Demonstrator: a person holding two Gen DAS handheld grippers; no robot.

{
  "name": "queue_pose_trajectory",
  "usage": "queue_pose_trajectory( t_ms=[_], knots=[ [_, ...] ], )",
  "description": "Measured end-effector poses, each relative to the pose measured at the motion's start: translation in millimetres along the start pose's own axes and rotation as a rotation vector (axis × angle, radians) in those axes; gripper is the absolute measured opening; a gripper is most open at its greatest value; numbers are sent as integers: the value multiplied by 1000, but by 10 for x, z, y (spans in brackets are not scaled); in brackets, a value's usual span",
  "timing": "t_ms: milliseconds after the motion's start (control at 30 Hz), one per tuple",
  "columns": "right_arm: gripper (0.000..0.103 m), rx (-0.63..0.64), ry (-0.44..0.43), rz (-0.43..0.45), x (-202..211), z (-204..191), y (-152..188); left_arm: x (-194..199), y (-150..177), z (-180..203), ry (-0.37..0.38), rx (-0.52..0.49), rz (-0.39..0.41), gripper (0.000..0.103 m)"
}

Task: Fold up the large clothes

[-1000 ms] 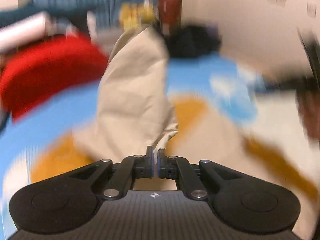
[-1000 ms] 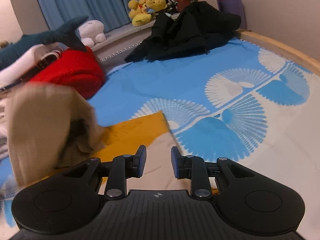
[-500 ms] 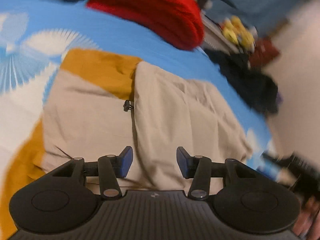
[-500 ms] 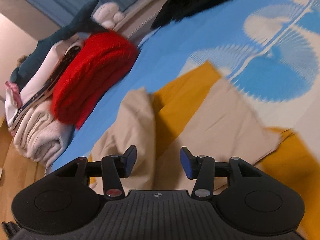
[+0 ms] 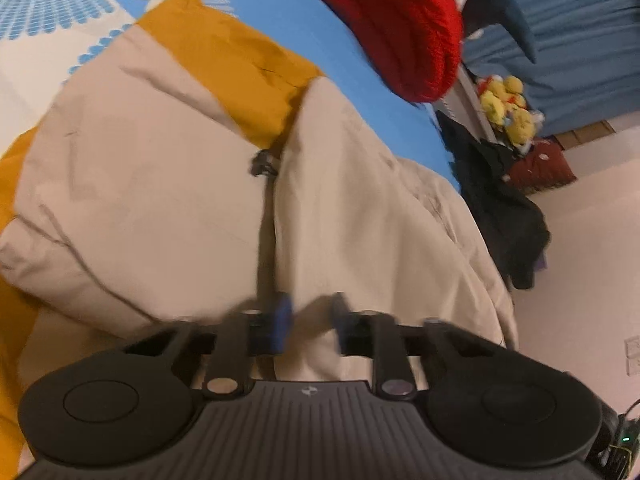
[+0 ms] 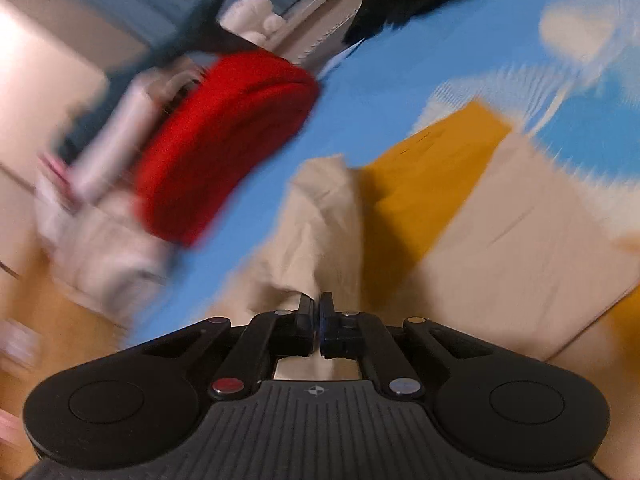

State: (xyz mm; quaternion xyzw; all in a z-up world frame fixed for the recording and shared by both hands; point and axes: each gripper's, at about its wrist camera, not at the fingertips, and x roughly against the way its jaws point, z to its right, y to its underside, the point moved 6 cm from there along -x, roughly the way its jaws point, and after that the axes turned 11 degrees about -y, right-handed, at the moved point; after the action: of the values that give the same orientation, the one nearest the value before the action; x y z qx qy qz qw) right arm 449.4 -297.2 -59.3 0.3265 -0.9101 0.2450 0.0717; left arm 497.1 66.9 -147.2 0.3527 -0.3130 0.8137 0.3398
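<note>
**On the bed, both grippers down at the jacket's near edge**

At the near hem of the beige-and-mustard jacket point(image 5: 160, 184), the left gripper point(image 5: 310, 320) is smeared by motion. Its jaws have just been closing, yet a narrow gap shows between the fingers point(image 5: 280, 320), with a raised ridge of beige cloth in it. Whether the pads press that cloth cannot be told through the blur.

The right gripper point(image 6: 316, 304) has also just been closing, and its jaws now stand together. A beige fold runs right up to its tips; whether any cloth is nipped between them cannot be told.

Beyond the tools, the jacket lies spread on the blue-and-white bedspread point(image 5: 280, 12), its two beige front panels meeting along a dark seam that ends in a small black zip pull point(image 5: 262, 166). Mustard panels show at its far side.

Farther off, a folded red knit point(image 5: 400, 20) sits on the bedspread beside a stack of pale folded clothes point(image 6: 108, 248). A heap of black clothes point(image 5: 500, 208) lies near the wall, with yellow plush toys point(image 5: 508, 108) on a ledge and a blue curtain point(image 5: 580, 40) behind.
</note>
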Motion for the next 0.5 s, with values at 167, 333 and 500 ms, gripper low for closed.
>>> queue_pose_trajectory(
  t_ms=[167,333,500],
  knots=[
    [1,-142,-177,52,166,41,-33,571,-219,227,93,-96,197,2],
    [1,-47,189,-83,86,281,310,227,-72,-25,-151,-172,48,2],
    [7,54,453,-239,-135,538,666,-167,174,-226,-349,-231,-69,7]
  ],
)
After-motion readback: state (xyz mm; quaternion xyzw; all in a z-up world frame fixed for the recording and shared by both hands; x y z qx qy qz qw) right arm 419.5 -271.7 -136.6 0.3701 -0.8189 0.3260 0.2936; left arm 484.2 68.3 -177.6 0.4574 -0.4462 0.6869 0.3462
